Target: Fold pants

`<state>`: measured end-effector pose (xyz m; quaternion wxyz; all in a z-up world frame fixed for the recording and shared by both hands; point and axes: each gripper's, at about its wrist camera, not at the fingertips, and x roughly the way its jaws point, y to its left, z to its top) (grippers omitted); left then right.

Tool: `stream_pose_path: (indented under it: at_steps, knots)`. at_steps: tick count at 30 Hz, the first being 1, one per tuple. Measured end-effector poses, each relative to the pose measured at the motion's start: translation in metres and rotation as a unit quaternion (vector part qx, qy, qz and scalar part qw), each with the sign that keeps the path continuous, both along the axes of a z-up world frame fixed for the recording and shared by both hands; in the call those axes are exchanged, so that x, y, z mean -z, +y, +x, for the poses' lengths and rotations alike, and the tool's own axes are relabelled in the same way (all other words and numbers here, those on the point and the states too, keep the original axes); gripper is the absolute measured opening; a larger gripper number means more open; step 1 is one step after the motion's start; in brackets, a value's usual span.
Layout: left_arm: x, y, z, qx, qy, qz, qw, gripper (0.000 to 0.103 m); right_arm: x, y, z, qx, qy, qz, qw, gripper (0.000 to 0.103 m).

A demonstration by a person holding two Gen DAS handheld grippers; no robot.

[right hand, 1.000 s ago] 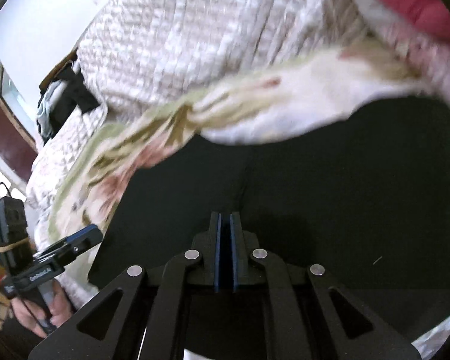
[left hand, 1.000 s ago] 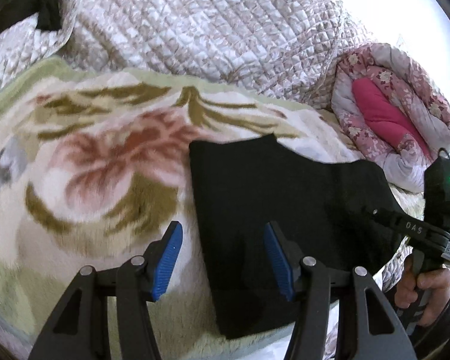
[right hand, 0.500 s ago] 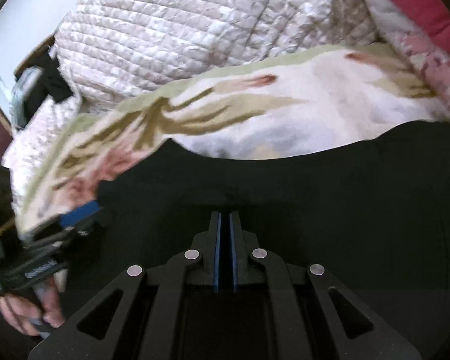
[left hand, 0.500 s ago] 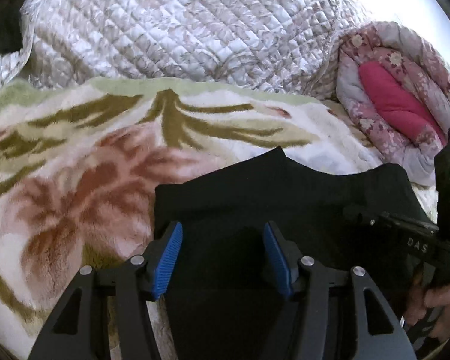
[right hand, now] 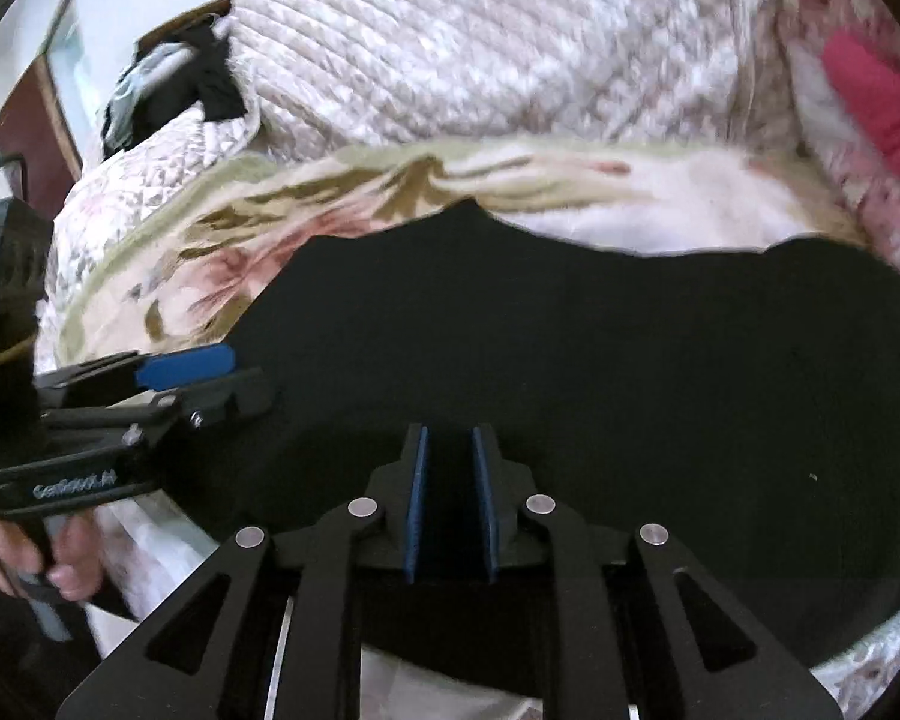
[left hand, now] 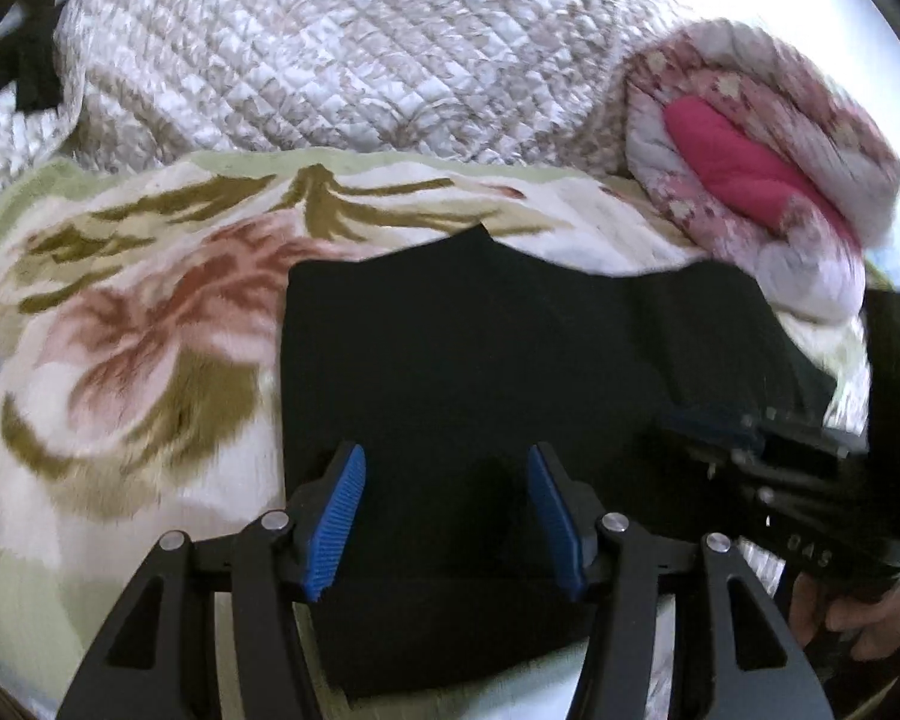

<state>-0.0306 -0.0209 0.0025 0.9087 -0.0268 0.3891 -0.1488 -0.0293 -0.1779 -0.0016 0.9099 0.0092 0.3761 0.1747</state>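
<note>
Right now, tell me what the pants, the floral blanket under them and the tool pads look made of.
Pants: matte black cloth, probably a soft knit; no sheen or weave shows.
Floral blanket: plush fleece, its fuzzy pile visible.
Left tool pads: blue, finely ribbed, likely rubber or plastic.

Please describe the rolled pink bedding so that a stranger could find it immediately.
Start from the large quilted white bedspread behind the floral blanket. At its right end lies the rolled pink bedding. Only it shows a solid magenta inner layer.
</note>
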Motion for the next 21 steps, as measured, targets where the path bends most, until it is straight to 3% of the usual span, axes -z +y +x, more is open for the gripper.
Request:
stream_pose_path:
  at_steps: [11, 13, 15, 18, 21]
  knots:
    - [0.005, -0.008, -0.02, -0.012, -0.019, 0.023, 0.9995, 0.059, 0.001, 0.009, -0.024, -0.007, -0.041, -0.07, 0.997, 0.027]
    - [0.006, -0.01, -0.021, -0.013, -0.024, 0.028, 0.9992, 0.059, 0.001, -0.002, -0.021, 0.012, -0.036, -0.067, 0.997, 0.036]
    - [0.006, -0.01, -0.021, -0.014, -0.027, 0.03, 0.9991, 0.059, 0.001, -0.02, -0.015, 0.039, -0.025, -0.038, 0.998, 0.036]
    - [0.007, -0.01, -0.021, -0.015, -0.026, 0.028, 0.9992, 0.06, -0.004, -0.042, -0.012, 0.096, -0.026, -0.041, 0.994, 0.036]
    - [0.007, -0.01, -0.021, -0.015, -0.025, 0.027, 0.9992, 0.06, -0.009, -0.072, -0.012, 0.156, -0.018, 0.002, 0.988, 0.037]
